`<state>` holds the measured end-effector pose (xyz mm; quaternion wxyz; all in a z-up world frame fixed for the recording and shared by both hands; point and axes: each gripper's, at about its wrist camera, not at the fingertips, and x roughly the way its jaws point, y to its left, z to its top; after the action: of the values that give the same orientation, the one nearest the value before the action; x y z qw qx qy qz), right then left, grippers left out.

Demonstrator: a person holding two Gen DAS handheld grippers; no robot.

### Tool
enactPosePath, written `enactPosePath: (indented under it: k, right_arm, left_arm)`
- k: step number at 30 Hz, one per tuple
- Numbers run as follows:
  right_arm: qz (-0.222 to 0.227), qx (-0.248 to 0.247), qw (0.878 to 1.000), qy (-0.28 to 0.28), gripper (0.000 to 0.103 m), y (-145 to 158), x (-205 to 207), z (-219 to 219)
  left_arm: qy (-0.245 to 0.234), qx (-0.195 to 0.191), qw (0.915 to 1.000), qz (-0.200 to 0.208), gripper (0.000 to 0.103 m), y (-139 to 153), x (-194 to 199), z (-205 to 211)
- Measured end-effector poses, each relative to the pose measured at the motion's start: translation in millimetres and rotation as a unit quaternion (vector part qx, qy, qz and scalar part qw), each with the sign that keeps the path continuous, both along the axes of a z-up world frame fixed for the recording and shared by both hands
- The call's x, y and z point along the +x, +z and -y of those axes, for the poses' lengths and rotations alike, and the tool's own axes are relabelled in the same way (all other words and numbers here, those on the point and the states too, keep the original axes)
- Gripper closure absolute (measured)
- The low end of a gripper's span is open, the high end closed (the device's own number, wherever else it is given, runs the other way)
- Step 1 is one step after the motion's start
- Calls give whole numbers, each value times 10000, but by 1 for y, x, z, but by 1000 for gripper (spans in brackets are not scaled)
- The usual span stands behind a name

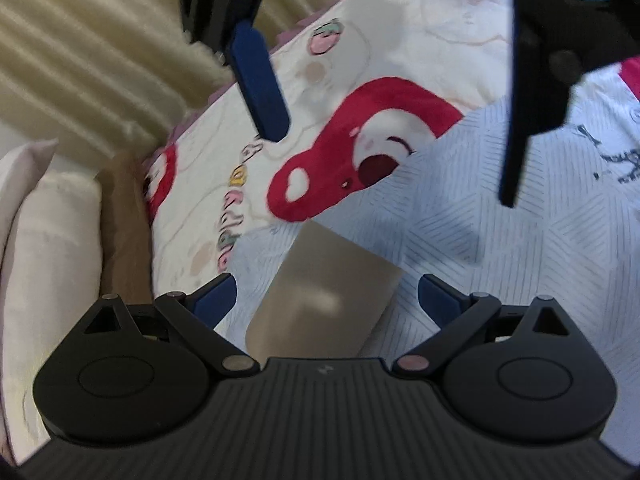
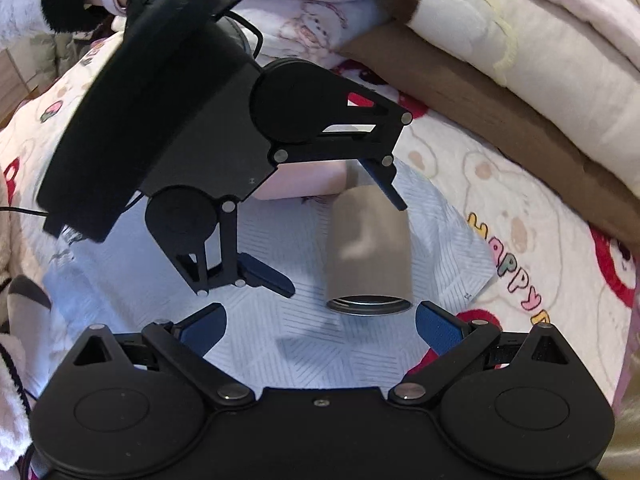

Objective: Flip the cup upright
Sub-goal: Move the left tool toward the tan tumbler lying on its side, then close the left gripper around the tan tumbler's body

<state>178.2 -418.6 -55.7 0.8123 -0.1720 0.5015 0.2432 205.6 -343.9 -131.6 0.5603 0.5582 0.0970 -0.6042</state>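
The right gripper (image 2: pixel 320 320) is spread wide and holds nothing, its jaws flanking the open mouth of the cup (image 2: pixel 368 248). The cup lies on its side on a pale mat (image 2: pixel 160 264) on the bed. The left gripper (image 2: pixel 344 240) hovers released over the cup's closed end. The smooth cup could roll or slip on the soft bedding if pinched off-centre.

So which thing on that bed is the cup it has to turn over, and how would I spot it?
Find the pale blue line-patterned cloth spread over the cartoon-print bedspread. On it lies the taupe cylindrical cup, between the two open grippers. It is the only plain matte thing there, with a dark metallic rim at its open end.
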Motion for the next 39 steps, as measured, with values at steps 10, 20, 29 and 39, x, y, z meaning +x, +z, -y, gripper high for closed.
enactPosePath:
  k: [10,20,29,39]
  right_arm:
    - [-167,65,9989,-429,1,-18,8,17]
    - [-275,155,9983,-499,1,-32,24,23]
    - [-111,118,9973,-723,1,-27,13,24]
    - [136,547,9941,-929,1,-27,4,28]
  left_arm:
    - [-502,545,9972,59,8,-20,24,7]
    - [-739,695,9948,119,12,-34,26,23]
    - [-611,607,9940,679,21,-50,24,29]
    - [-219,493,9969,567,22,-43,11,14]
